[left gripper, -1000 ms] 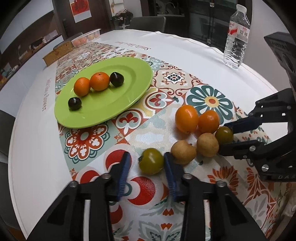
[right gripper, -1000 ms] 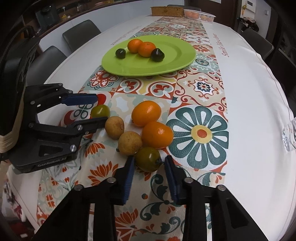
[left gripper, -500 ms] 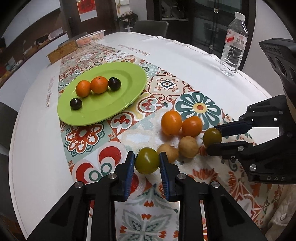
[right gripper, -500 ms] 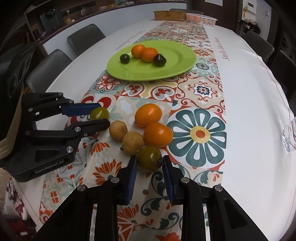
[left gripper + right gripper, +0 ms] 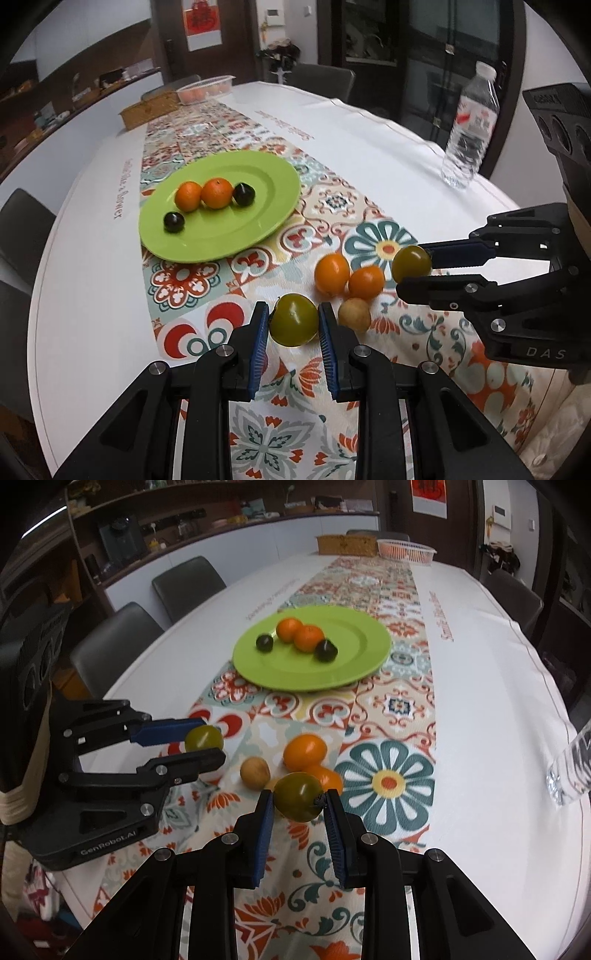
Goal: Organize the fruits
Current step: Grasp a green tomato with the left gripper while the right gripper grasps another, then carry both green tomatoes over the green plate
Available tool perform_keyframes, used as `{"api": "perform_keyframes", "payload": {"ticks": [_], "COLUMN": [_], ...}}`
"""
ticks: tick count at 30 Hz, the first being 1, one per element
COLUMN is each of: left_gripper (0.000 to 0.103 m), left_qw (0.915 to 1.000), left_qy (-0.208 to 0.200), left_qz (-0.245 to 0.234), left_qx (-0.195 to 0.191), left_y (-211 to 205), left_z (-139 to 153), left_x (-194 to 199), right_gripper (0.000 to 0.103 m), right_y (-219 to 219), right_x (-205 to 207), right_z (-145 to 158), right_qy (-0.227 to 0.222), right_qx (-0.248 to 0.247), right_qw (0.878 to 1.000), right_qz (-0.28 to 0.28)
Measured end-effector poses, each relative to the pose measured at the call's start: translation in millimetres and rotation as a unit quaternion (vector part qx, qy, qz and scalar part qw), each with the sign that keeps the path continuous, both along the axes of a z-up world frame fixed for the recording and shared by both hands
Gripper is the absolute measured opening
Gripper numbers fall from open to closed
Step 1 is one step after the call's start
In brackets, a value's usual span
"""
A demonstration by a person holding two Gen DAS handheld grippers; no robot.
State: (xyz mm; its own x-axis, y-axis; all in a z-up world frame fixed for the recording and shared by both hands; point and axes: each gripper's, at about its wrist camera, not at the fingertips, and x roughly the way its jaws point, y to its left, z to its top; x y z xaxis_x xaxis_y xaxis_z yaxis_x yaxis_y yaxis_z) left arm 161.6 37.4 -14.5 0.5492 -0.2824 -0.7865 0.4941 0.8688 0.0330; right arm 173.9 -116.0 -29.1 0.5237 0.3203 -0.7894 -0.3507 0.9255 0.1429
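Left wrist view
- Left gripper (image 5: 293,325): closed on a green tomato (image 5: 293,319), blue pads pressed against both its sides.
- Right gripper (image 5: 413,269): reaches in from the right, clamped on a second green tomato (image 5: 411,263); whether that fruit is clear of the cloth, I cannot tell.
- Loose fruit: two oranges (image 5: 331,273) touching each other on the patterned runner (image 5: 184,277); one brown round fruit (image 5: 354,314) just beside the left gripper's right finger.
- Green plate (image 5: 258,229): farther up the runner, holding two oranges side by side and two dark plums (image 5: 174,222), one at either end of the pair.
- Water bottle (image 5: 469,127): upright on the white cloth, far right.

Right wrist view
- Right gripper (image 5: 299,806): narrow, gripping the stemmed green tomato (image 5: 298,795) between its pads.
- Left gripper (image 5: 207,740): enters from the left with its tomato (image 5: 203,737) pinched at the fingertips.
- Loose fruit: brown fruit (image 5: 255,772) and an orange (image 5: 304,752) lie between the two grippers; a second orange is partly hidden behind the held tomato.
- Green plate (image 5: 354,672): beyond, well apart from the loose fruit.
- Far end of table: wicker box (image 5: 346,545) and white basket (image 5: 405,550), side by side.
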Motion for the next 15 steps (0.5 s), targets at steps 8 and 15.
{"api": "perform_keyframes", "payload": {"ticks": [8, 15], "left_gripper": [0.027, 0.027], "left_qw": [0.9985, 0.9963], "left_qy": [-0.025, -0.045], "left_qz": [0.043, 0.067], "left_qx": [-0.025, -0.031], "left_y": [7, 11], "left_z": [20, 36], "left_x": [4, 12], "right_gripper": [0.029, 0.029], "right_y": [-3, -5], "right_x": [9, 20], "right_z": [22, 37], "right_qy": [-0.042, -0.072], "right_qx": [0.006, 0.012], "right_qw": [0.999, 0.997], "right_qz": [0.002, 0.005]}}
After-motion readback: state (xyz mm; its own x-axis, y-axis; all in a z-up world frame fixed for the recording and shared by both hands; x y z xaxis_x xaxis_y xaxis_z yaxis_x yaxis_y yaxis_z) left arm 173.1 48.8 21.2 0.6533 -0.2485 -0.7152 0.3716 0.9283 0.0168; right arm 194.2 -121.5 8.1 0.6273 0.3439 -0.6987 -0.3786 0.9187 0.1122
